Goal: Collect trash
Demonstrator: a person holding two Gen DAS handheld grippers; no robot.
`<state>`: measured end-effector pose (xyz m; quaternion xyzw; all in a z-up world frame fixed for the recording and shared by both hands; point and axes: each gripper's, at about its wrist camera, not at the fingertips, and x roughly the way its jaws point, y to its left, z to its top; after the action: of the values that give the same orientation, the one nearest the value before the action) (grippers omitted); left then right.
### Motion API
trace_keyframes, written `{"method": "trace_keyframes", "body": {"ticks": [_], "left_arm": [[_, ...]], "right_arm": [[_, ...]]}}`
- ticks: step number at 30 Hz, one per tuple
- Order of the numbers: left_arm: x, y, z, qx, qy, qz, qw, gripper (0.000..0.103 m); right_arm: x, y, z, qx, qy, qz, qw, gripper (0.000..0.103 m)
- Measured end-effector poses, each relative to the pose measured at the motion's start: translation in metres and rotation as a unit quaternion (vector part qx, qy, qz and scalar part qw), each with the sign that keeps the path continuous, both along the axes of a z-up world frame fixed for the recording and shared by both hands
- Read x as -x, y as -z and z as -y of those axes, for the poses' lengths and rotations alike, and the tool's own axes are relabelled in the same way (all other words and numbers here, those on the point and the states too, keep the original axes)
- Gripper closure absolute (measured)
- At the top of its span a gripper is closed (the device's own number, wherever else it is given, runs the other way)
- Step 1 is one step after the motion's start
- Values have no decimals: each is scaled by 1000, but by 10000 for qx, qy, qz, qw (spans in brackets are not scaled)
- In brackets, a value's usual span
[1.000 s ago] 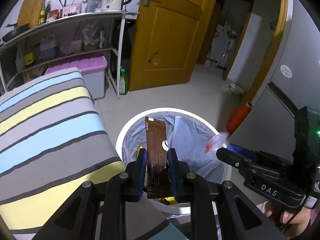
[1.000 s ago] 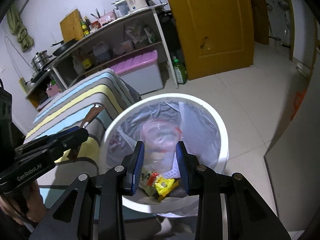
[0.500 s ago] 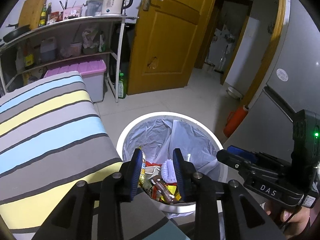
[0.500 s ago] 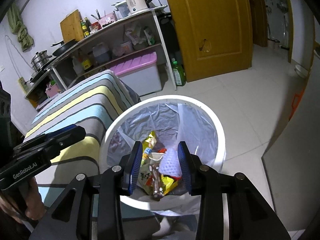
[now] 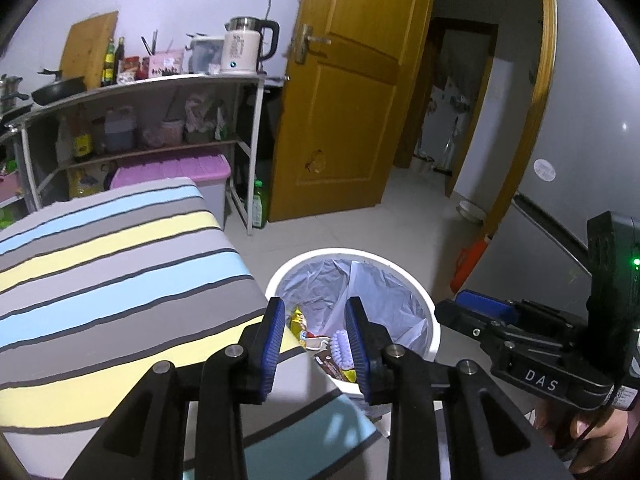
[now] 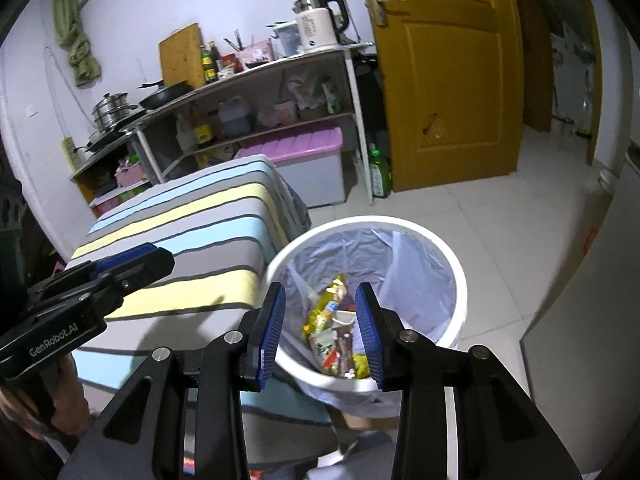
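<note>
Striped table (image 5: 112,264) at left, nothing on its visible part. Left gripper (image 5: 315,342): fingers apart, empty, above the bin's near edge. White lined bin (image 6: 456,276) holds the wrappers (image 6: 332,336). Right gripper (image 6: 320,330): fingers apart, empty, over the bin; probably just unloaded.

A surface covered in cloth striped blue, yellow and grey (image 5: 112,264) stands on the pale tiled floor (image 6: 500,216). Just beside its corner, a round white plastic bin lined with a translucent bag (image 6: 448,256) sits on the floor. Behind the surface, a two-tier shelf rack (image 5: 160,88) carries a white electric kettle (image 5: 244,50), bottles and a black frying pan (image 5: 60,90); a grey storage box with a pink lid (image 5: 176,168) sits under it.
</note>
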<state>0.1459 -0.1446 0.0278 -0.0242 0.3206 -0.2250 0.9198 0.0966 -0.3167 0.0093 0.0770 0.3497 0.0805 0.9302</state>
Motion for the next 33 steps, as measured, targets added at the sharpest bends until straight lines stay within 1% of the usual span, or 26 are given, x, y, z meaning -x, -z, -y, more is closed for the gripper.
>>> {"method": "trace_keyframes", "body": {"ticks": [4, 13, 24, 31, 33], "left_arm": [[19, -7, -10, -41, -76, 128, 9999, 72], [58, -15, -31, -83, -300, 275, 9991, 72], [104, -16, -43, -249, -439, 419, 9978, 72], [122, -16, -51, -202, -501, 443, 9976, 71], [123, -15, -53, -193, -534, 425, 9975, 69]], "right_arm": [[13, -7, -12, 109, -103, 102, 9998, 65], [49, -17, -31, 272, -267, 323, 9988, 65], [88, -26, -38, 425, -339, 558, 9970, 65], [98, -26, -44, 447, -452, 580, 9963, 65], [98, -25, -46, 453, -477, 574, 9962, 65]]}}
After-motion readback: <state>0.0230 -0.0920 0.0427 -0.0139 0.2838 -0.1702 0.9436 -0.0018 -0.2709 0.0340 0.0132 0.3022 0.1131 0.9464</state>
